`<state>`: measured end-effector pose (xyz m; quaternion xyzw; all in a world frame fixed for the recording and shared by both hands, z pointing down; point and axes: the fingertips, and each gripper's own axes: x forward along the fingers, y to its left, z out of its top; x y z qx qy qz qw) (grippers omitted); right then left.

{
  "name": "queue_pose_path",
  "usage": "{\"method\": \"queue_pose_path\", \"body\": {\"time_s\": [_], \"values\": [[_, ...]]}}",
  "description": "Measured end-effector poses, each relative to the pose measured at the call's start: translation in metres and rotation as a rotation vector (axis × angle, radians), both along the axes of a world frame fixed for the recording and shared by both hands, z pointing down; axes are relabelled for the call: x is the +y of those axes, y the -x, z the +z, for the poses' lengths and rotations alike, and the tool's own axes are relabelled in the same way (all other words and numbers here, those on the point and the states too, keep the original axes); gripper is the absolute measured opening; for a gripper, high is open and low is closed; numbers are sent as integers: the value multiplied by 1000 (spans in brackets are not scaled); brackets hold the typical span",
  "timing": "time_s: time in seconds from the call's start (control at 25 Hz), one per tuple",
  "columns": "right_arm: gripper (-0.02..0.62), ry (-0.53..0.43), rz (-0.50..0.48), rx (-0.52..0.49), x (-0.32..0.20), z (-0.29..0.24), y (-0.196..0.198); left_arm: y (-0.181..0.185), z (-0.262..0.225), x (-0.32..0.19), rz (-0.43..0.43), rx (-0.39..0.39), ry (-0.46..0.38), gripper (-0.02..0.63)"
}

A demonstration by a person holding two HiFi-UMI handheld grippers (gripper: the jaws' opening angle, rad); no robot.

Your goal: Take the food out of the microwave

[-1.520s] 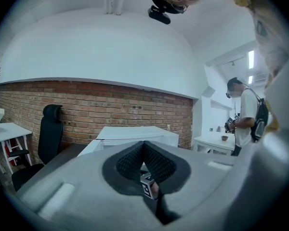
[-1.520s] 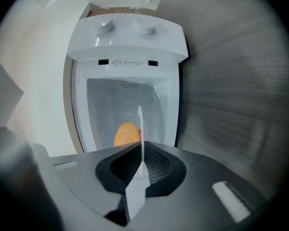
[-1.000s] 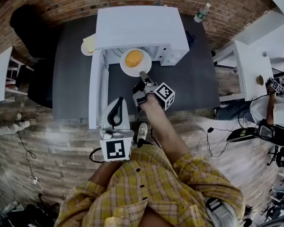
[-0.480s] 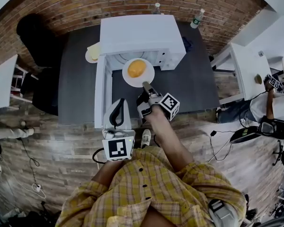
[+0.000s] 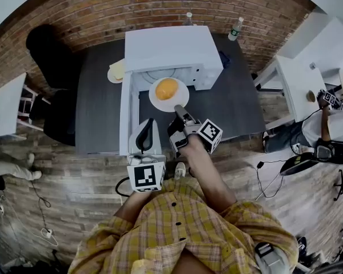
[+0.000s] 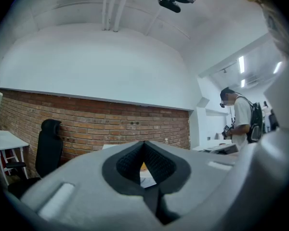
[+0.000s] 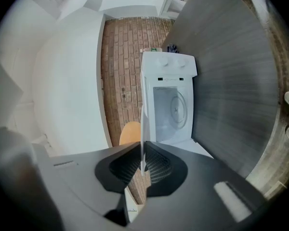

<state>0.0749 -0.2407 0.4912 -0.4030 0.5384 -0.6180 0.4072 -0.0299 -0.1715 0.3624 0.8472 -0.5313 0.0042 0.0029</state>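
The white microwave stands on the dark table with its door swung open to the left. A white plate carrying orange food hangs just in front of the microwave's mouth. My right gripper grips the plate's near rim; its jaws are opening, and the rim still sits pinched between the pads. The right gripper view shows the food and the empty cavity beyond. My left gripper hovers by the door's free edge, shut and holding nothing.
A second plate with something yellow lies left of the microwave. Two bottles stand at the table's back edge. A black chair is on the left, white tables stand on both sides, and a person is at the right.
The right gripper has drawn the plate with the food out of the microwave's mouth, towards me and upward. The left gripper has barely shifted.
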Motion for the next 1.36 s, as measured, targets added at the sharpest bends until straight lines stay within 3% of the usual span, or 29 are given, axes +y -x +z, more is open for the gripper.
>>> {"method": "queue_pose_path", "body": {"time_s": [1.36], "values": [[29,-113,-6,-45,26,-65,-3,-31,-12,-14,86,13,-44,-2]]}}
